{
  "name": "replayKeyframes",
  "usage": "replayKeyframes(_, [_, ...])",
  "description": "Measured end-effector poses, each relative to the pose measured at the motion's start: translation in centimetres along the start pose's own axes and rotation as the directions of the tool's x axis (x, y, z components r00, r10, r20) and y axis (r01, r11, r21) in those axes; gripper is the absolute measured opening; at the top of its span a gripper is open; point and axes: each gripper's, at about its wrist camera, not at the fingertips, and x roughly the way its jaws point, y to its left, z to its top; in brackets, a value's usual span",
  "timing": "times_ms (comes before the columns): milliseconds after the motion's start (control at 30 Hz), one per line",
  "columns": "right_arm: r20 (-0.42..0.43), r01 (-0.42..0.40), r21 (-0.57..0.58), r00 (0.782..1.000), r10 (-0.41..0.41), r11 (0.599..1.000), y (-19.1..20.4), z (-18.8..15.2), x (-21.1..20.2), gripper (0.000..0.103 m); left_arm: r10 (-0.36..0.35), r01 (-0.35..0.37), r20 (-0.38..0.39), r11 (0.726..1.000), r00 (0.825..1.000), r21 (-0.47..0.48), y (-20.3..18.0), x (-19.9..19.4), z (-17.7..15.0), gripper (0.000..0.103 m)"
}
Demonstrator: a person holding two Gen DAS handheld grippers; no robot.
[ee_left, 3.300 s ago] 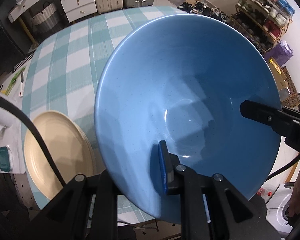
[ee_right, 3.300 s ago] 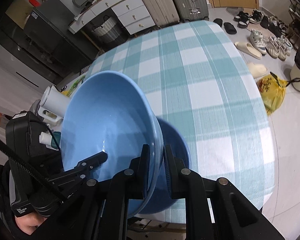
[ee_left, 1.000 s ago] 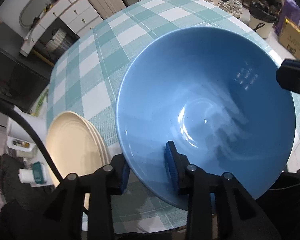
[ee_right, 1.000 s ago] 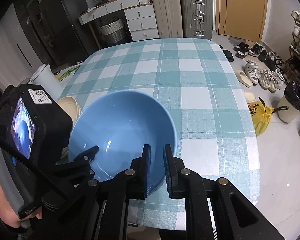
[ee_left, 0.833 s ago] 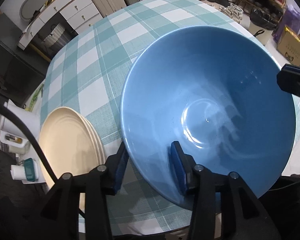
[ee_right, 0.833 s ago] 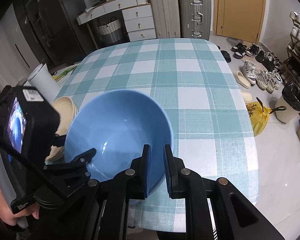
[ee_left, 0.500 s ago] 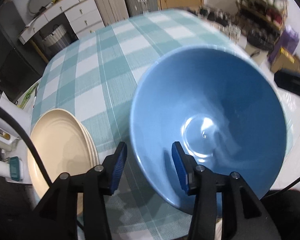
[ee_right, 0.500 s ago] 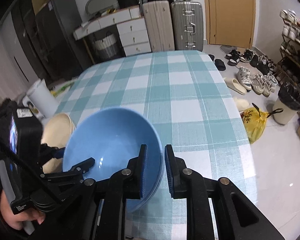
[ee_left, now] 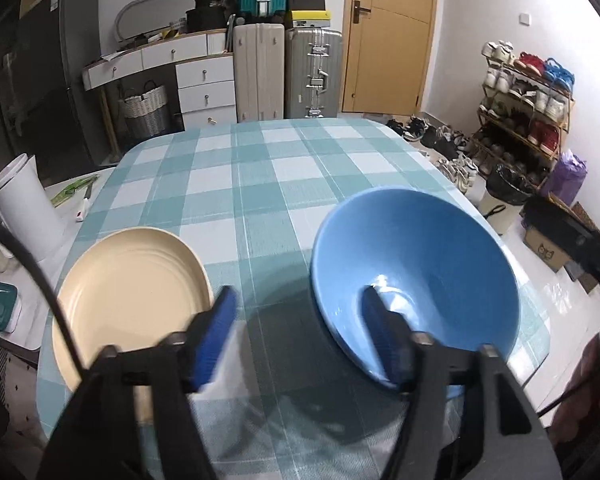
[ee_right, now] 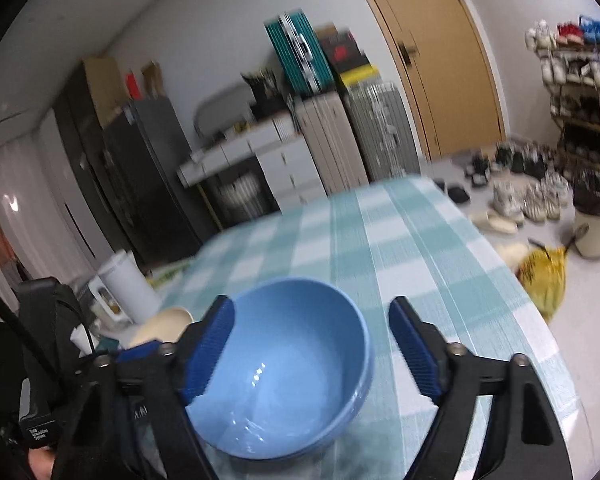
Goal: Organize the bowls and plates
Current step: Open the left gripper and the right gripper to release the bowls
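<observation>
Both my tongs, left [ee_left: 296, 334] and right [ee_right: 312, 348], have just been opening, pinching nothing; bowl [ee_left: 416, 280] rests beside plates [ee_left: 132, 284] on the bench [ee_left: 284, 184].

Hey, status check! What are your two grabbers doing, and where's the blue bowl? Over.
Left gripper and right gripper both open, jaws just opened, holding nothing. Blue bowl on table, beside cream plates. Nothing blocking.

Far tablecloth [ee_left: 284, 168] bare (bowl [ee_left: 416, 280], plates [ee_left: 132, 280] near).

Right-wrist view motion-blurred, esp. tablecloth [ee_right: 400, 240] & shelves; blue bowl [ee_right: 284, 364] near rim hidden behind gripper body.
</observation>
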Motion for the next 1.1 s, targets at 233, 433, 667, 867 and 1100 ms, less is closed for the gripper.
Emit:
replayKeyframes(233, [0.035, -0.006, -0.013, 0.999, 0.006, 1.000, -0.1, -0.3, -1.1, 0.093, 0.017, -0.014, 0.082, 0.999, 0.997, -0.046, 0.5, -1.5, 0.2, 0.088])
replayKeyframes(433, [0.051, 0.016, -0.065, 0.999, -0.012, 0.998, 0.5, -0.6, -1.4, 0.102, 0.047, -0.037, 0.152, 0.997, 0.987, -0.069, 0.6, -3.1, 0.4, 0.094])
replayKeyframes(667, [0.052, 0.030, -0.132, 0.998, -0.024, 0.991, 1.5, -1.2, -1.3, 0.102, 0.119, -0.090, 0.288, 0.990, 0.950, -0.110, 1.0, -5.7, 0.3, 0.103])
replayKeyframes(867, [0.055, 0.069, -0.150, 0.997, -0.061, 0.986, 1.3, -1.5, -1.3, 0.102, 0.174, -0.152, 0.349, 0.984, 0.921, -0.090, 0.5, -6.6, 0.1, 0.103])
replayKeyframes(1100, [0.035, 0.090, -0.105, 0.996, -0.087, 0.990, 0.0, -1.3, -0.7, 0.102, 0.188, -0.169, 0.331, 0.982, 0.925, -0.085, 0.0, -6.3, 0.1, 0.103])
